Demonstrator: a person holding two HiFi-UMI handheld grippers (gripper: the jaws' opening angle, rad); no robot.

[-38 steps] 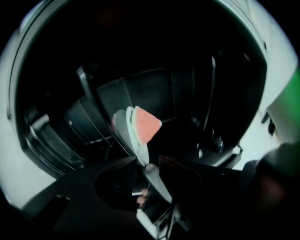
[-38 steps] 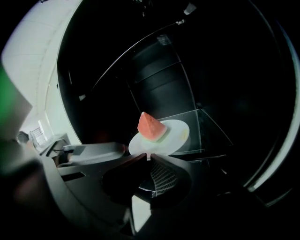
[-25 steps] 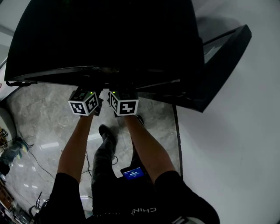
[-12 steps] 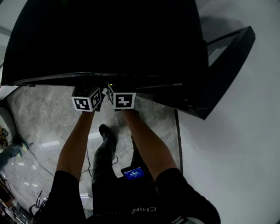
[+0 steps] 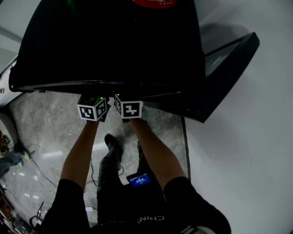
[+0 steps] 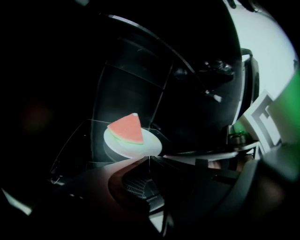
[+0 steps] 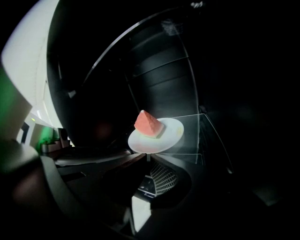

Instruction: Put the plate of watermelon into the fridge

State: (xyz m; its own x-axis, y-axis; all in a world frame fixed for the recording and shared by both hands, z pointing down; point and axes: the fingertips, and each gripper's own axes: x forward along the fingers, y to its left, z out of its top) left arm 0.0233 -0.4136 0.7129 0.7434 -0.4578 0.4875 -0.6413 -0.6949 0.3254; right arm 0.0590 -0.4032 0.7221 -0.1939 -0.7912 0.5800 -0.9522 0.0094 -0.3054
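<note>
A white plate (image 6: 152, 148) carrying a red watermelon wedge (image 6: 127, 129) rests on a glass shelf (image 6: 77, 145) inside the dark fridge (image 5: 114, 41). My left gripper (image 6: 149, 158) is shut, its tips just short of the plate's near rim, nothing between them. The right gripper (image 7: 147, 156) is also shut, with its tips at the near rim of the same plate (image 7: 174, 130) and wedge (image 7: 148, 123). From the head view only the two marker cubes, left (image 5: 93, 109) and right (image 5: 129, 109), show below the fridge's top edge. The jaws themselves are hidden there.
The fridge door (image 5: 231, 64) stands open to the right, beside a white wall (image 5: 256, 151). A red object (image 5: 155, 2) lies on the fridge top. Below are the person's legs, a marble floor (image 5: 46, 123) and cables at the left.
The two marker cubes stay at the fridge's front edge, the left one a touch closer to the right one. The head view has shifted slightly, and the red object now shows.
</note>
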